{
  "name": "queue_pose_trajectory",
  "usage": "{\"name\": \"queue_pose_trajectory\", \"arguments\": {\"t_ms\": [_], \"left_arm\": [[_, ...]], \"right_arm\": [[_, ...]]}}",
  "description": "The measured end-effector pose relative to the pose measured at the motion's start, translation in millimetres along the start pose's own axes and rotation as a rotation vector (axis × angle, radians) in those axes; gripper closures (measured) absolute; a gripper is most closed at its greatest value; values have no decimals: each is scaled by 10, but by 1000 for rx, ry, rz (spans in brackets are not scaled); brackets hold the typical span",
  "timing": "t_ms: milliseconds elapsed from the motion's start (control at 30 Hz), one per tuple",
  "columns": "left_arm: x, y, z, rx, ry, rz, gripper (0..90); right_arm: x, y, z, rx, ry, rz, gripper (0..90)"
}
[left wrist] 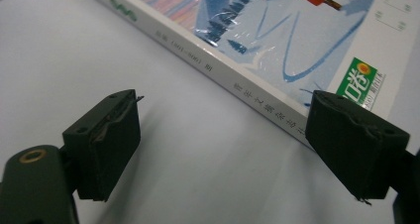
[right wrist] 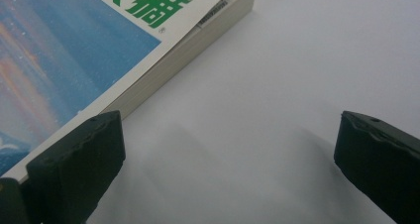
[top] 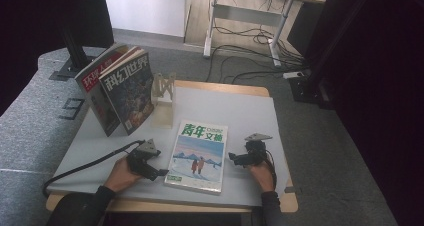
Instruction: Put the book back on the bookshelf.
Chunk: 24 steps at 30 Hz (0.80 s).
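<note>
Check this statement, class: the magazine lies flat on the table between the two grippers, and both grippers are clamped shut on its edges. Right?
Not quite. The magazine does lie flat between them, but the left gripper and right gripper both stand open beside its edges, as the two gripper views show.

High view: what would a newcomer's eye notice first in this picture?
A magazine with green title characters and a snowy blue cover lies flat at the near middle of the table. The left gripper and right gripper flank it, jaws open. Two more magazines stand at the far left.

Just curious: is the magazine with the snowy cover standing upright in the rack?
No, the snowy magazine lies flat on the table, apart from the rack.
</note>
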<state>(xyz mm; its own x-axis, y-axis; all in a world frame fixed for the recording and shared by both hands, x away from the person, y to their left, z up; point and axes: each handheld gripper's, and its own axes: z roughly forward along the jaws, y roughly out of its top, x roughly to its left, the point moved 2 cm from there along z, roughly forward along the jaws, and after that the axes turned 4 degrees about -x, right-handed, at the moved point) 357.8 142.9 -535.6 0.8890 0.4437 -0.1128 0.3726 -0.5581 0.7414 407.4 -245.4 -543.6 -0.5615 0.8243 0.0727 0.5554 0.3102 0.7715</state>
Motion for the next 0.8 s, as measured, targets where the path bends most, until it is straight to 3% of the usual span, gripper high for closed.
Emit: {"name": "queue_pose_trajectory", "arguments": {"t_ms": [233,500,633,700,800], "left_arm": [[-126,49,92,-5,-32,39,132],[-197,90,166,-10,-55,49,114],[-178,106,147,-32,-113,36,125],[-167,119,117,-35,-109,40,115],[-116,110,45,-26,-63,50,97]], "right_arm": [[-35,-22,-34,-6,-6,11,0],[-29,-22,-29,-2,-5,5,0],[-53,-17,-59,-11,-3,8,0],[-68,-15,-78,-19,-1,7,0],[-83,-11,-85,-26,6,15,0]]}}
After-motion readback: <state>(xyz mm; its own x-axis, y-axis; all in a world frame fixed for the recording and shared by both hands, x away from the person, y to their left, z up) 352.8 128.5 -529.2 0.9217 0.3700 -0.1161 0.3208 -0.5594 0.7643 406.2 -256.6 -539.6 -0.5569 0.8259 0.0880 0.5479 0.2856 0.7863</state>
